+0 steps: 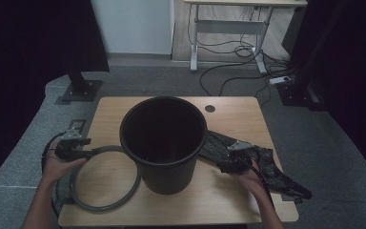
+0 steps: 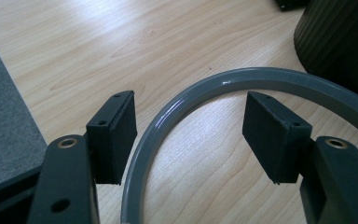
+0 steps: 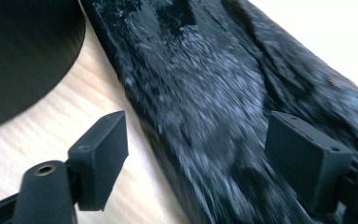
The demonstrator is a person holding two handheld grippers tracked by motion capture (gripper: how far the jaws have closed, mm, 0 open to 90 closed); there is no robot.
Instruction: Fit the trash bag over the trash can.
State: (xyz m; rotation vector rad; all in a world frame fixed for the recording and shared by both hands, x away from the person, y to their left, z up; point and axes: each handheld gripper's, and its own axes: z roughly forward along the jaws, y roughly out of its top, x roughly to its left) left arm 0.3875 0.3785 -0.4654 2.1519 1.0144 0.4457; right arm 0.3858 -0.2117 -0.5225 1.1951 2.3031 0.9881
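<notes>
Grey ring (image 2: 200, 93) lies flat at our surface's (image 1: 228, 191) near-left corner, just beside the bin (image 1: 163, 143), and our left hand-held gripper (image 2: 191, 135) straddles its rim with jaws spread, pads not pressing, likely lined up for a pick. Over by the right edge, our right hand-held gripper (image 3: 200, 158) hovers low, jaws wide, over the crumpled black bag (image 3: 205, 93), nothing pinched. Both forearms reach in, hands angled towards the bin.
</notes>
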